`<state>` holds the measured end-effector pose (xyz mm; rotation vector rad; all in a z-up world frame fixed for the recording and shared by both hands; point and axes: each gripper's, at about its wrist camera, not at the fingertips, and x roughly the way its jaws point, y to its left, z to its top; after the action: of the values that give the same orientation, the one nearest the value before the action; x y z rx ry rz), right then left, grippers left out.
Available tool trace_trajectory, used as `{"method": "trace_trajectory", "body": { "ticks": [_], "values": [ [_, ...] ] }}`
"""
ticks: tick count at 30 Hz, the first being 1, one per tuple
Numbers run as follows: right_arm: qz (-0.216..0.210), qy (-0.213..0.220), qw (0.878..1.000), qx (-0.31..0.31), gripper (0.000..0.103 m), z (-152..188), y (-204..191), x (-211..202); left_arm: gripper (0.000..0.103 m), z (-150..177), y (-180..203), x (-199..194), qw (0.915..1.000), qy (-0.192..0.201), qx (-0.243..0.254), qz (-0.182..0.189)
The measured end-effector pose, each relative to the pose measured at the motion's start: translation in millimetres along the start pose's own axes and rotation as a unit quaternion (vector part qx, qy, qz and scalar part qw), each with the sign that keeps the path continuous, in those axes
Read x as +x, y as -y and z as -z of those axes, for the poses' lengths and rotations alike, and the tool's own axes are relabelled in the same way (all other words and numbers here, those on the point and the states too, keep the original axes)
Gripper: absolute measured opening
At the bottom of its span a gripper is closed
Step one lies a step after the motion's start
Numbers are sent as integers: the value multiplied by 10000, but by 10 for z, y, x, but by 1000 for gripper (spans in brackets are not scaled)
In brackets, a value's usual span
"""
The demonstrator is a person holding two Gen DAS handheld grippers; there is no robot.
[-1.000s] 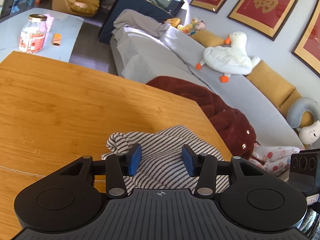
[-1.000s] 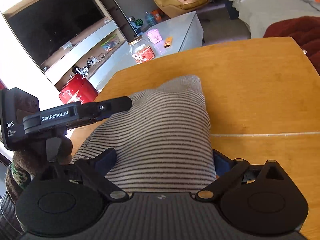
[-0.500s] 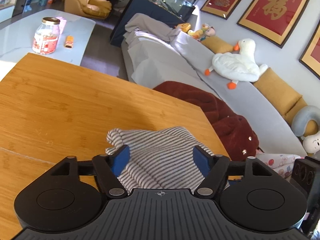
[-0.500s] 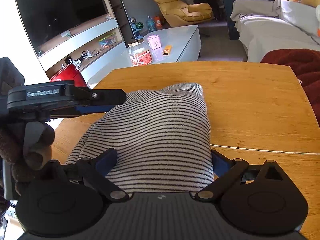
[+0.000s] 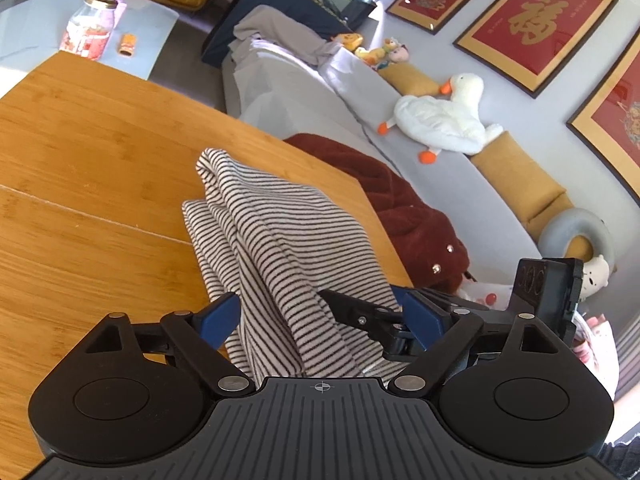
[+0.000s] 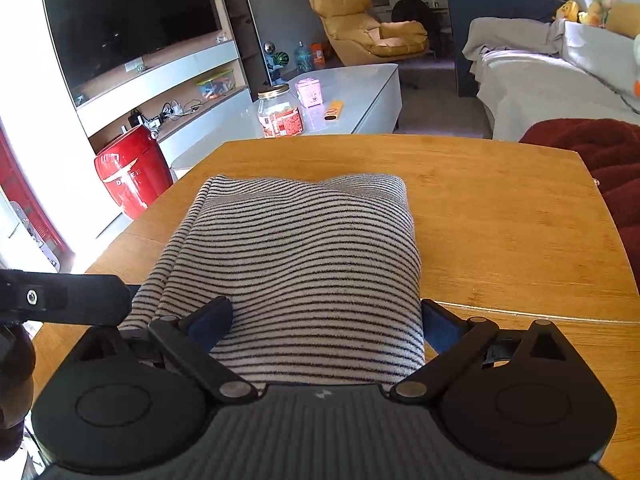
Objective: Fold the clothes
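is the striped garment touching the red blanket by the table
Apart. The left wrist view shows bare tabletop between the striped garment and the red blanket, which lies beyond the table's edge.

A white toy goose (image 5: 444,120) is lying on the grey sofa (image 5: 460,188). A dark red blanket (image 5: 404,216) is sitting on the sofa just beside the wooden desk (image 5: 80,152). Red pictures in gold frames (image 5: 536,24) are hanging on the wall. A glass jar (image 6: 279,111) and a pink tin (image 6: 309,93) are standing on the white low table (image 6: 360,92). A yellow armchair (image 6: 368,28) is sitting far back. A red barrel (image 6: 130,170) is standing on the floor under the big black TV (image 6: 128,20).
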<state>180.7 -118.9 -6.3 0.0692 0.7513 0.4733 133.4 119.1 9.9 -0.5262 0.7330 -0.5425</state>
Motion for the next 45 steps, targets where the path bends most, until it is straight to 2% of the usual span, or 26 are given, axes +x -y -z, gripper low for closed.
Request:
{"method": "trace_trajectory", "body": {
  "ticks": [2, 8, 13, 17, 19, 20, 22, 27, 29, 36, 37, 42, 45],
  "values": [
    [-81, -49, 9998, 165, 98, -3, 55, 5, 92, 14, 22, -65, 9999, 101, 58, 69],
    [-215, -110, 9991, 355, 99, -3, 123, 41, 97, 96, 108, -56, 9993, -22, 364, -34],
    [-283, -79, 9988, 391, 99, 6, 174, 14, 93, 126, 111, -46, 9992, -77, 374, 119],
    [-445, -6, 9970, 635, 99, -11, 293, -67, 83, 194, 151, -9, 9976, -228, 645, -123],
    [-590, 20, 9948, 828, 99, -10, 385, -104, 74, 217, 146, 66, 9968, -348, 663, -272],
    [-646, 25, 9937, 915, 99, -4, 427, -116, 61, 225, 139, 108, 9965, -414, 648, -322],
    [-692, -31, 9921, 1043, 98, 27, 487, -107, 56, 221, 153, 158, 9966, -447, 635, -290],
    [-840, 42, 9892, 1197, 95, 46, 512, -142, 54, 139, 205, 91, 9975, -341, 480, 384],
    [-819, 83, 9903, 1118, 95, 18, 486, -156, 54, 143, 215, 85, 9974, -311, 569, 318],
    [-608, -13, 9957, 693, 95, 49, 353, -101, 57, 255, 71, 134, 9965, -436, 626, -348],
    [-558, -42, 9966, 608, 95, 64, 327, -89, 57, 250, 46, 100, 9970, -416, 563, -339],
    [-410, -19, 9986, 347, 95, 89, 235, -88, 59, 65, 29, -153, 9988, 116, 311, -354],
    [-318, 4, 9994, 149, 95, 103, 174, -92, 59, -119, 125, -115, 9983, 354, 399, -235]
  ]
}}
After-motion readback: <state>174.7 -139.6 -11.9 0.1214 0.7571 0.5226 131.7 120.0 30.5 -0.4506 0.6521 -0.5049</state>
